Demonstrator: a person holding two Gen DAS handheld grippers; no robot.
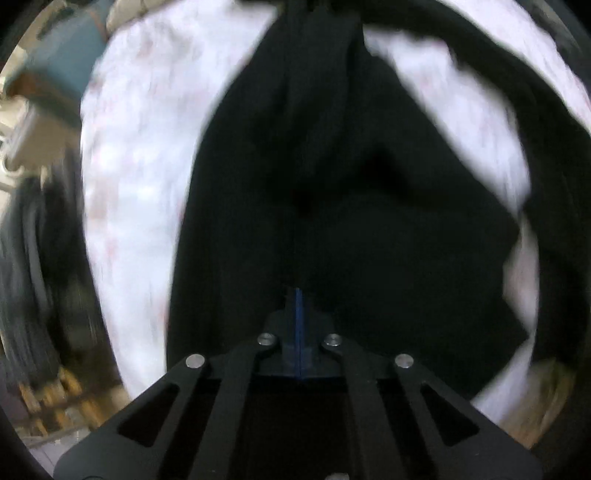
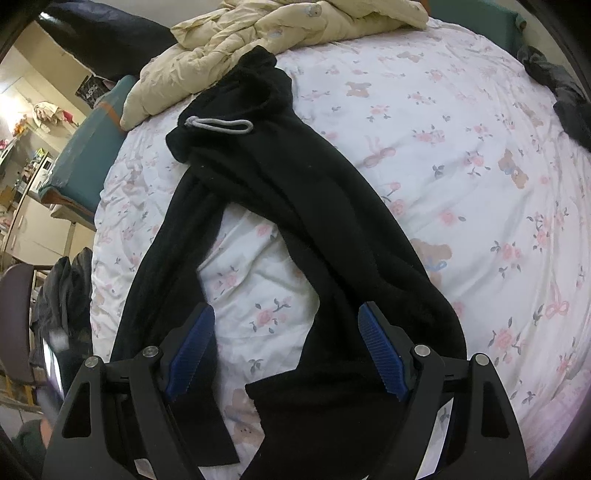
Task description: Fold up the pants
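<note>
Pants point(image 2: 295, 206) lie spread on the bed point(image 2: 461, 155), waist far, legs running back to you. Your right gripper point(image 2: 286, 350) is wide apart w/ nothing in it, right over the leg ends. Left gripper point(image 1: 298, 314) is squeezed together; can't tell if cloth's caught.

The bed point(image 2: 461, 155), under a white floral sheet, carries black pants point(image 2: 295, 192) spread legs apart, a cream quilt point(image 2: 258, 33) bunched at its far edge.

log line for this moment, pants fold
left gripper: shut over black pants | right gripper: open above legs | pants unfolded on floral bedsheet
</note>
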